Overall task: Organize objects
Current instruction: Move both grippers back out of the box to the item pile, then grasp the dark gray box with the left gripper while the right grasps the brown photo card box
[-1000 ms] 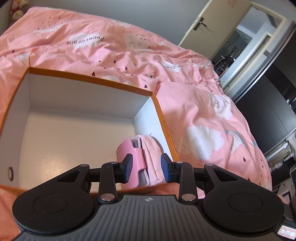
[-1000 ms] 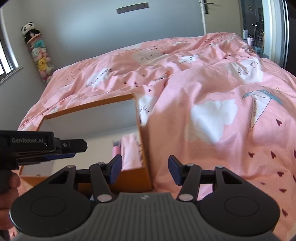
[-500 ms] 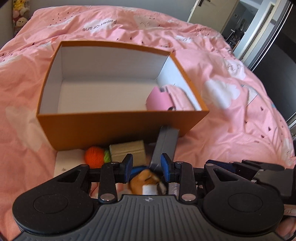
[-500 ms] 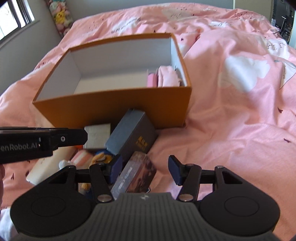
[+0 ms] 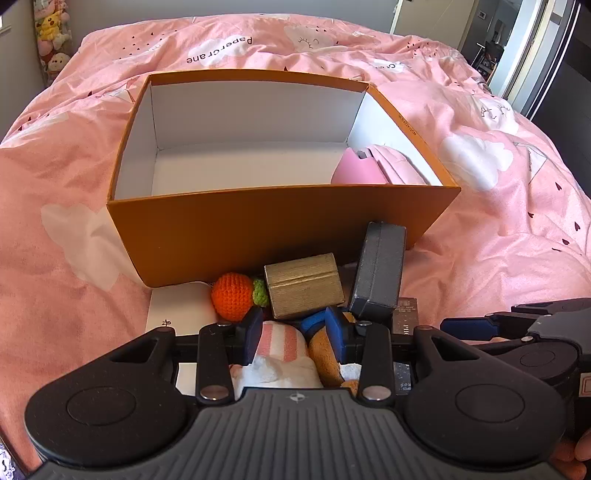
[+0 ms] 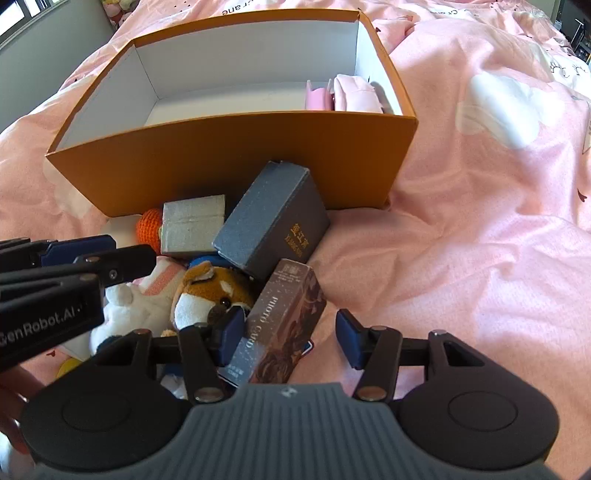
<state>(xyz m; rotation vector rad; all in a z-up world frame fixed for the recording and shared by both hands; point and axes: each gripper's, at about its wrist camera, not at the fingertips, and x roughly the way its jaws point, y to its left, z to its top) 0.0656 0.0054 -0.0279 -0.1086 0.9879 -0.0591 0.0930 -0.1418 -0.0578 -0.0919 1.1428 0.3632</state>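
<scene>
An open orange box (image 5: 280, 225) (image 6: 229, 147) sits on the pink bed with pink items (image 5: 373, 168) (image 6: 343, 96) in its right end. In front of it lies a pile: a crocheted orange (image 5: 232, 301), a gold box (image 5: 304, 286) (image 6: 194, 225), a grey box (image 5: 380, 273) (image 6: 273, 221), a brown photo-card box (image 6: 284, 317), a fox plush (image 6: 210, 291) and a white and pink plush (image 5: 280, 350) (image 6: 147, 291). My left gripper (image 5: 294, 334) is open just above the white and pink plush. My right gripper (image 6: 290, 338) is open over the photo-card box.
A white card (image 5: 177, 310) lies under the pile's left side. Pink duvet (image 6: 480, 240) spreads all round. A door and dark furniture stand at the far right (image 5: 517, 44). Plush toys hang at the far left wall (image 5: 48, 33).
Both grippers have pulled back from inside the box and dropped down over the pile in front of it. The pink items stay in the box.
</scene>
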